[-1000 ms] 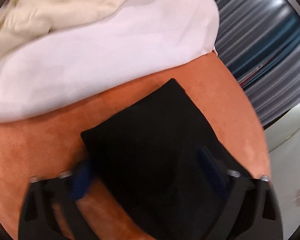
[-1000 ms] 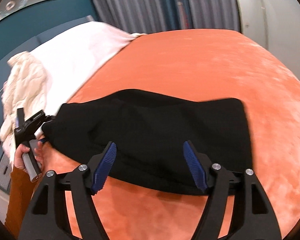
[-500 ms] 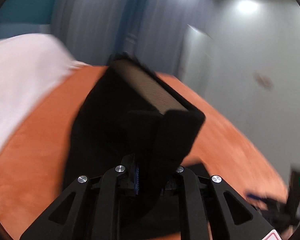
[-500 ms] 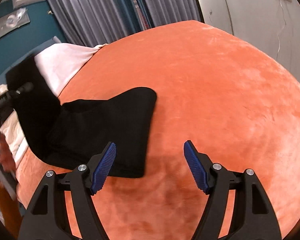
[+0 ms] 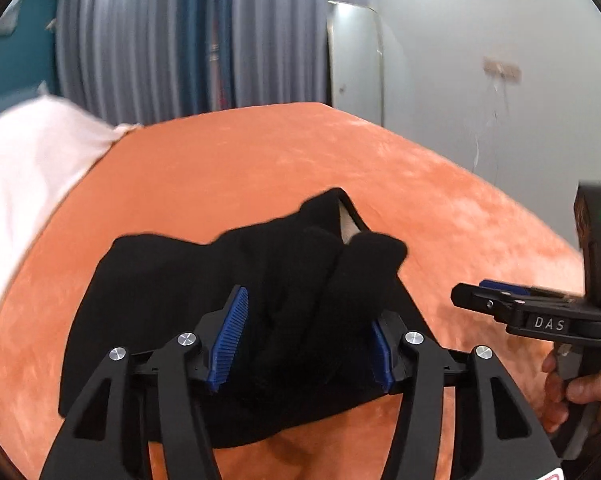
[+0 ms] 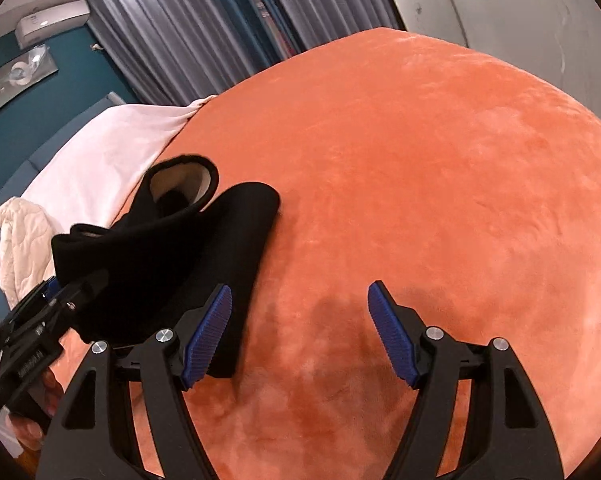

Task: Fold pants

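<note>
Black pants (image 5: 188,312): lying in a loose, partly folded heap on the orange velvet bed cover (image 5: 260,160), toward the near left of the bed. One end is bunched and raised, its pale inner lining showing at an opening (image 6: 180,180).

Left tool (image 5: 304,332): fingers partly apart, blue ribbed pads (image 5: 230,340) either side of a raised fold of the black fabric. The cloth fills the gap between them; whether the pads actually press on it cannot be told from either view. In the right wrist view the left tool (image 6: 56,300) sits at the lower left edge of the pants, its tip buried in the fabric.

Right tool (image 6: 300,332): fingers wide apart, holding nothing, poised over bare orange cover just right of the pants. Its left pad (image 6: 208,336) overlaps the near right edge of the garment in the picture; contact not certain. In the left wrist view the right tool (image 5: 512,304) appears side-on at far right, lettered "DAS", with the person's right hand (image 5: 580,392) on its handle.

Surroundings:
- White sheet (image 6: 112,152) along the left side of the bed, just beyond the pants.
- Cream quilted blanket (image 6: 20,240), crumpled, at far left.
- Grey-blue pleated curtains (image 6: 204,20) behind the bed.
- Teal wall (image 6: 40,92) with a framed picture (image 6: 16,76).
- Pale wall (image 5: 500,60) at right.
</note>
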`<state>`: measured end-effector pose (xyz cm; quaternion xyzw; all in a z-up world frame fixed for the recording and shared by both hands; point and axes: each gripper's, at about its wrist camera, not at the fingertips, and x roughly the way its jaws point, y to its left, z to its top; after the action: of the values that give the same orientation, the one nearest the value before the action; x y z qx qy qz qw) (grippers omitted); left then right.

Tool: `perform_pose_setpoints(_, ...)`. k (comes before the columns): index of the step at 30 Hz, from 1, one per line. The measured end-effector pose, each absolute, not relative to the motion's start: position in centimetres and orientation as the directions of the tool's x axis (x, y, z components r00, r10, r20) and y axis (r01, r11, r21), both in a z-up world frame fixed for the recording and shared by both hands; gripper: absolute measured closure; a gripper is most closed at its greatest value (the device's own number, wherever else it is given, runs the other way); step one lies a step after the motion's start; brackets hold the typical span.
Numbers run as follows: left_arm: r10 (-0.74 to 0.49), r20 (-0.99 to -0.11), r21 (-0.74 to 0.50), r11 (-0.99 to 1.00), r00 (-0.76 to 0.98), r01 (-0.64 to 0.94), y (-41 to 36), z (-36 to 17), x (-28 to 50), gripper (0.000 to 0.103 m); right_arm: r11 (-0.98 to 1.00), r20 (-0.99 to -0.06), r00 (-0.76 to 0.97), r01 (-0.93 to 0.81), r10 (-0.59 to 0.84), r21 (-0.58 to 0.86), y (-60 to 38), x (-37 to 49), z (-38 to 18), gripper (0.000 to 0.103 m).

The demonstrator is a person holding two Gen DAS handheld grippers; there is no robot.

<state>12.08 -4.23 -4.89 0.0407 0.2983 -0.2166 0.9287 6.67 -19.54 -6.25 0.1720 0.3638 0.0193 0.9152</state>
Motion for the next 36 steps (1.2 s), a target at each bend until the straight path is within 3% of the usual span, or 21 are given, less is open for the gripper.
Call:
perform_pose_setpoints(4, -0.533, -0.495, -0.224, 0.841, 0.686, 0.492, -0.7, -3.6, 11.9, 0.05, 0.911, -0.615, 0.738, 0.001, 0.277, 0.411, -18.4, 7.7, -4.9, 0.03)
perform_pose_setpoints(8, -0.489, -0.507, -0.145, 0.86, 0.71, 0.489, -2.6, -4.5, 12.9, 0.048, 0.823, -0.574, 0.674, -0.09, 0.465, 0.561, -16.2, 11.1, -4.4, 0.028)
perform_pose_setpoints(11, -0.476, -0.556, -0.153, 0.865, 0.682, 0.479, -3.0, -5.8, 13.4, 0.048, 0.817, -0.587, 0.653, -0.086, 0.479, 0.571, -14.8, 13.2, -4.5, 0.028)
perform_pose_setpoints(16, -0.449, -0.539, -0.098, 0.874, 0.712, 0.476, -2.8, -5.4, 12.0, 0.048, 0.82, -0.639, 0.585, -0.084, 0.5, 0.566, -13.4, 14.7, -5.6, 0.028)
perform_pose_setpoints(20, -0.436, -0.572, -0.06, 0.867, 0.695, 0.495, -4.4, -7.1, 11.7, 0.048, 0.702, -0.581, 0.513, -0.062, 0.633, 0.71, -14.4, 15.9, -7.8, 0.027)
perform_pose_setpoints(21, -0.421, -0.581, -0.033, 0.867, 0.697, 0.497, -4.9, -7.7, 11.2, 0.048, 0.69, -0.569, 0.5, -0.084, 0.653, 0.719, -14.2, 16.3, -8.0, 0.038)
perform_pose_setpoints(22, -0.403, -0.589, -0.001, 0.867, 0.701, 0.497, -5.5, -8.1, 10.7, 0.048, 0.718, -0.588, 0.492, -0.119, 0.643, 0.686, -13.6, 16.8, -7.8, 0.072)
perform_pose_setpoints(23, -0.382, -0.592, 0.028, 0.87, 0.709, 0.492, -5.9, -8.4, 10.2, 0.048, 0.761, -0.621, 0.5, -0.128, 0.603, 0.636, -13.3, 17.1, -7.6, 0.089)
perform_pose_setpoints(24, -0.399, -0.585, 0.029, 0.86, 0.706, 0.51, -6.2, -8.6, 9.4, 0.045, 0.78, -0.625, 0.521, -0.139, 0.582, 0.61, -13.4, 17.2, -6.9, 0.095)
perform_pose_setpoints(27, -0.493, -0.525, 0.011, 0.811, 0.694, 0.585, -7.0, -8.0, 7.1, 0.027, 0.813, -0.558, 0.635, -0.205, 0.535, 0.545, -14.5, 16.0, -3.0, 0.096)
perform_pose_setpoints(29, -0.534, -0.468, 0.046, 0.781, 0.704, 0.623, -7.6, -7.1, 5.2, 0.017, 0.867, -0.579, 0.677, -0.184, 0.453, 0.463, -15.8, 15.9, -2.7, 0.094)
perform_pose_setpoints(31, -0.549, -0.443, 0.057, 0.772, 0.709, 0.633, -7.6, -6.5, 4.6, 0.017, 0.923, -0.706, 0.618, -0.088, 0.346, 0.375, -17.0, 17.3, -6.0, 0.084)
perform_pose_setpoints(32, -0.551, -0.443, 0.047, 0.773, 0.707, 0.632, -7.3, -6.2, 5.0, 0.017, 0.932, -0.752, 0.588, -0.008, 0.298, 0.363, -18.0, 17.4, -7.6, 0.084)
perform_pose_setpoints(34, -0.521, -0.455, 0.027, 0.802, 0.722, 0.596, -6.0, -5.8, 6.4, 0.016, 0.848, -0.699, 0.602, 0.065, 0.387, 0.526, -20.8, 16.2, -8.7, 0.083)
perform_pose_setpoints(36, -0.454, -0.474, -0.022, 0.863, 0.754, 0.505, -3.6, -5.0, 9.5, 0.017, 0.825, -0.67, 0.617, 0.056, 0.414, 0.562, -21.7, 15.5, -7.4, 0.076)
